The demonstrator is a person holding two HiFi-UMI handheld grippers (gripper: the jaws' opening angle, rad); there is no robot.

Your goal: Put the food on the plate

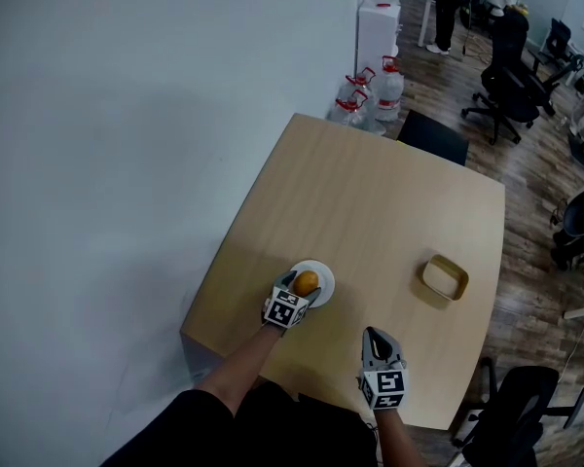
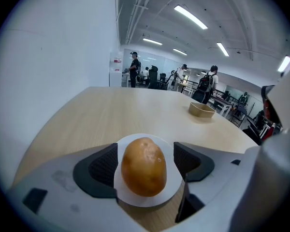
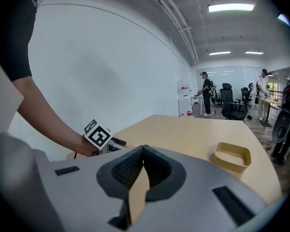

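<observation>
Left gripper [image 1: 297, 296] gapes slightly either side of the brown oval potato [image 2: 144, 166], which rests on the small round white plate [image 2: 141, 200]; placing looks done. Right gripper [image 1: 374, 335] is closed, empty. Next, I'd withdraw without nudging it.

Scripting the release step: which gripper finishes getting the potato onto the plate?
Left. The left gripper flanks the potato over the white plate; the right gripper is shut, empty, away from it.
</observation>
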